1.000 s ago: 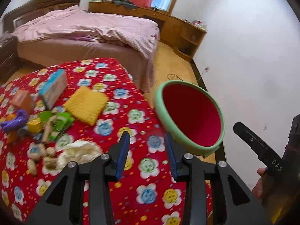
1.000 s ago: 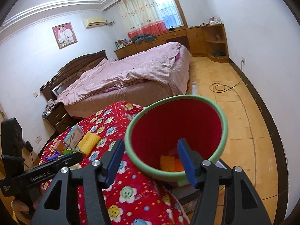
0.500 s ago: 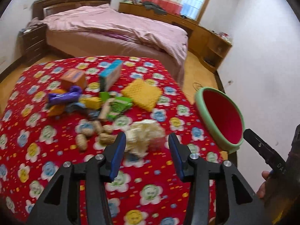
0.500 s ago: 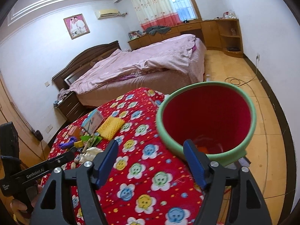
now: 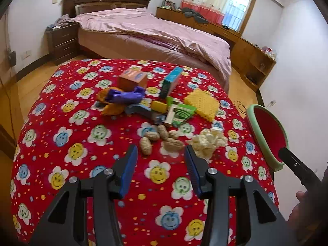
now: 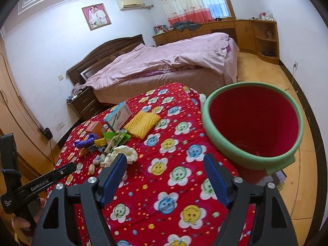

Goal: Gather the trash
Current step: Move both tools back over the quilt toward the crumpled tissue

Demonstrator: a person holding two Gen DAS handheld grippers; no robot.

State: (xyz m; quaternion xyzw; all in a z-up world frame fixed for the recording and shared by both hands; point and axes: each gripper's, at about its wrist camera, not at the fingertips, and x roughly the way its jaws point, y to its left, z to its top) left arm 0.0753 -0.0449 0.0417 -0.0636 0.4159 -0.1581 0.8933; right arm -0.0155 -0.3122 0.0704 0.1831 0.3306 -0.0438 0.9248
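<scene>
On the red cloth printed with smiling flowers that covers the table, the rubbish lies gathered in one loose heap, and the red bin with a pale green rim stands off the table's far right corner, its mouth tipped toward the cloth, probably so that pieces can be carried over the edge and dropped straight in. The tan peanut shells lie on the side of the heap nearest the left gripper, with the crumpled white tissue wad just beside them on the side toward the bin; beyond the shells lie a green printed wrapper, a yellow waffle-textured sponge, a twisted purple plastic wrapper, a blue-and-white carton and a small orange-brown box. The left gripper hovers over the cloth just short of the shells, jaws wide with nothing between them, which suggests a shell or the tissue is the next pick. The right gripper hangs between the heap and the bin, its jaws also wide and bare, seemingly kept beside the bin. The bin's red inside looks empty in the part that shows; its bottom is hidden in both views. None of the heap has visibly gone in, so I judge the collecting to be at or near its start.
</scene>
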